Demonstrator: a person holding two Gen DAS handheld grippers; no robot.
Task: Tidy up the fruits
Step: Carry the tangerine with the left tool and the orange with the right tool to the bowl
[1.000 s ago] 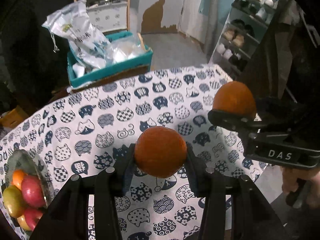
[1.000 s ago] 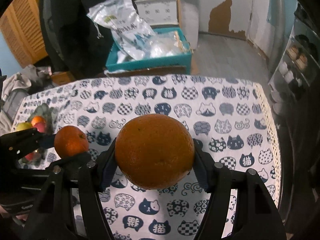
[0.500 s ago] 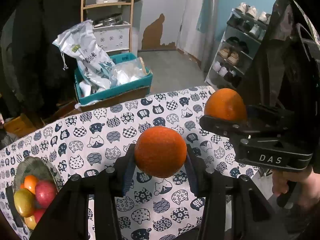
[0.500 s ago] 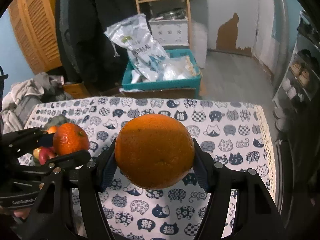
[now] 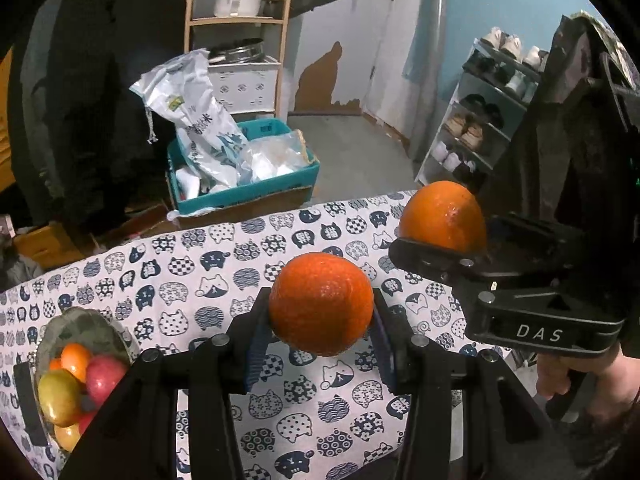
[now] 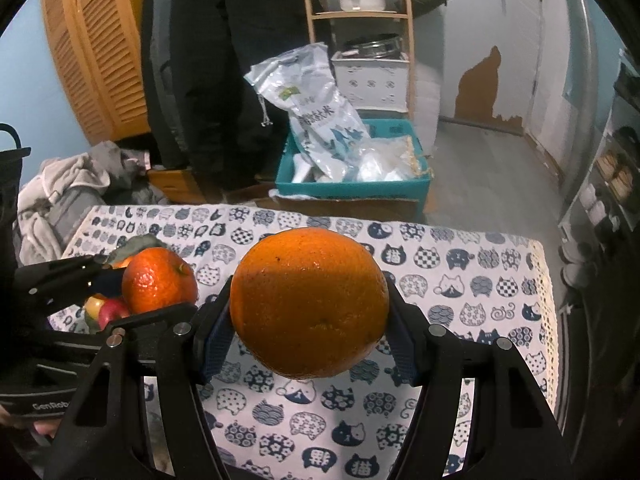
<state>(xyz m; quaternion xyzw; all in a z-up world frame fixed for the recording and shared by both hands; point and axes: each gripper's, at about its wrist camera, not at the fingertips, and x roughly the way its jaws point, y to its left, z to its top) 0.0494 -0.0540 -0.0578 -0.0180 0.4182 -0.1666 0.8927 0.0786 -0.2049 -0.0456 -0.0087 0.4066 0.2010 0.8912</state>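
My left gripper is shut on a small orange, held above the cat-print tablecloth. My right gripper is shut on a larger orange, also in the air over the cloth. In the left wrist view the right gripper shows at the right with its large orange. In the right wrist view the left gripper shows at the left with the small orange. A grey-green bowl with apples and small oranges sits at the table's left end.
Beyond the table's far edge stands a teal box with plastic bags. A wooden shelf and a shoe rack stand further back. A pile of clothes lies at the left. A hand grips the right gripper's handle.
Both grippers have risen with their oranges still held. The table has dropped lower in both views and more of the room behind shows.
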